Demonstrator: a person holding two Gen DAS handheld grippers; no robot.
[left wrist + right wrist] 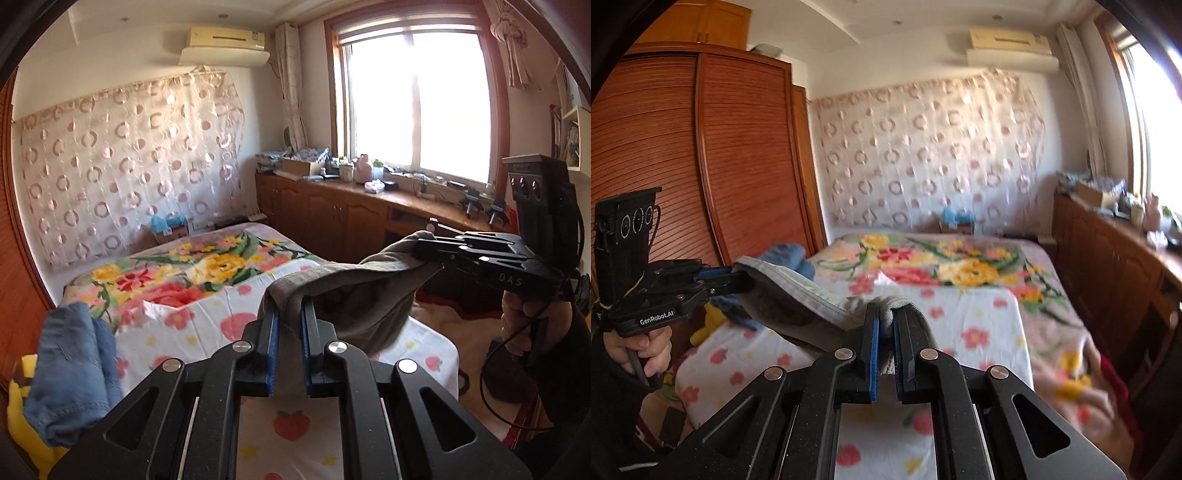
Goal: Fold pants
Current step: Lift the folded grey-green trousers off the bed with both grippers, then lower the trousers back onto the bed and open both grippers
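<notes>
Each hand-held gripper, left [290, 317] and right [885, 323], is clenched on the grey pants [347, 291] (lifted above the bed [295, 424]); next, lay them flat.

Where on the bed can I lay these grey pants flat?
The strawberry-print sheet, between the floral blanket and the near edge, lies bare. The bed's left edge is crowded: blue denim garment over a yellow plush toy. Both grippers hold the pants aloft.

"DAS" on right tool [428, 251], "GenRobot.AI" on left tool [738, 280]
</notes>
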